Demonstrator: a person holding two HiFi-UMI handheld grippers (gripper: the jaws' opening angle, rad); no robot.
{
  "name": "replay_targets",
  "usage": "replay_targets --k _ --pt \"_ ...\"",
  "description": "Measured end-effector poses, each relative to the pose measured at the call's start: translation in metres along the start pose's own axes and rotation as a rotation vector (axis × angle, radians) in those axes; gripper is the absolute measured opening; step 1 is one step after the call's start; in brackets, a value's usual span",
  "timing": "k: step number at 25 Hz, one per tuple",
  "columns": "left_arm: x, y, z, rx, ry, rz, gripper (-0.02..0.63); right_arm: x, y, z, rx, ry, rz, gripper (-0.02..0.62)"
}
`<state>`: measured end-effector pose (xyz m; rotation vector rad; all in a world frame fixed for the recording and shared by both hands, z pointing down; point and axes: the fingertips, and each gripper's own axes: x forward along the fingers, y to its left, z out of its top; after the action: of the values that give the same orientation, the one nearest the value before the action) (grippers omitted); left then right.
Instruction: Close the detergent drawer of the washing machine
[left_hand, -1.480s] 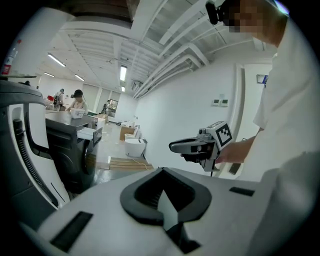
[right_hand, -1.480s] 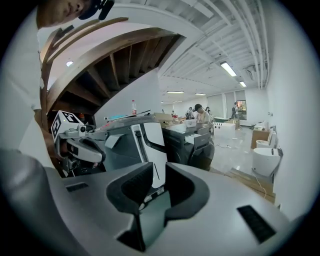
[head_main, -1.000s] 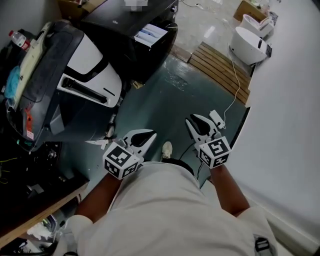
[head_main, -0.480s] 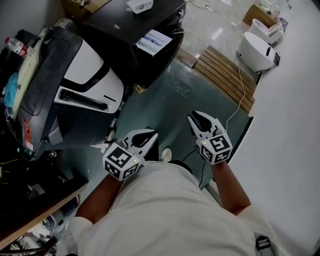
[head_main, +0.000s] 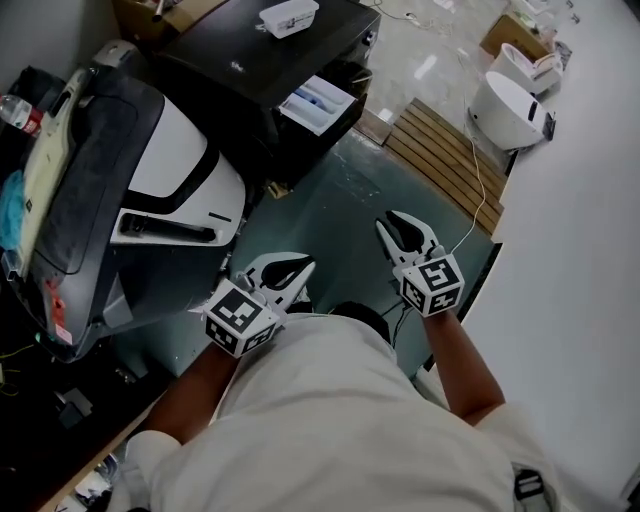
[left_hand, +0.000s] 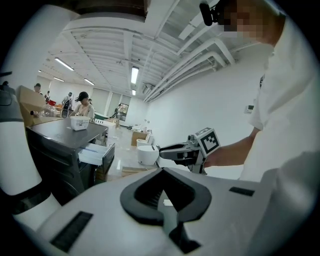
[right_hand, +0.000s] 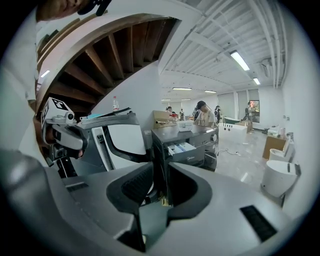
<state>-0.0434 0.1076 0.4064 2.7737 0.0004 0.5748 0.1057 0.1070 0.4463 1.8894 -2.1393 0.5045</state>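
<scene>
The dark washing machine (head_main: 260, 55) stands ahead at the top of the head view. Its white and blue detergent drawer (head_main: 318, 103) sticks out open from the front. Both grippers hang in the air over the teal floor, well short of the machine. My left gripper (head_main: 284, 272) has its tips together and holds nothing. My right gripper (head_main: 405, 232) is open by a narrow gap, with nothing in it. In the right gripper view the drawer (right_hand: 181, 148) lies beyond the right gripper (right_hand: 161, 175). In the left gripper view the drawer (left_hand: 97, 154) is far to the left of the left gripper (left_hand: 161, 170).
A large white and black appliance (head_main: 150, 170) leans at the left, close to my left gripper. A white tub (head_main: 288, 17) sits on the washing machine. A wooden slatted platform (head_main: 445, 150), a round white unit (head_main: 510, 95) and a cable (head_main: 478, 190) lie ahead right. Several people stand far behind.
Both grippers have moved forward toward the washing machine, and the drawer now shows more fully. Neither gripper's jaws have changed.
</scene>
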Motion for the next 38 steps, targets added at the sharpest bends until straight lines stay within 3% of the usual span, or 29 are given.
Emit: replay_targets --k 11,24,38 --pt "0.005 0.057 0.02 -0.02 -0.023 -0.003 -0.005 0.072 -0.039 0.011 -0.045 0.027 -0.025 0.078" --pt "0.039 0.117 0.058 -0.086 -0.032 0.145 -0.003 0.174 -0.109 0.012 -0.074 0.061 0.068 0.102" --pt "0.066 0.152 0.079 -0.133 -0.036 0.259 -0.003 0.23 -0.14 0.003 -0.096 0.083 0.144 0.132"
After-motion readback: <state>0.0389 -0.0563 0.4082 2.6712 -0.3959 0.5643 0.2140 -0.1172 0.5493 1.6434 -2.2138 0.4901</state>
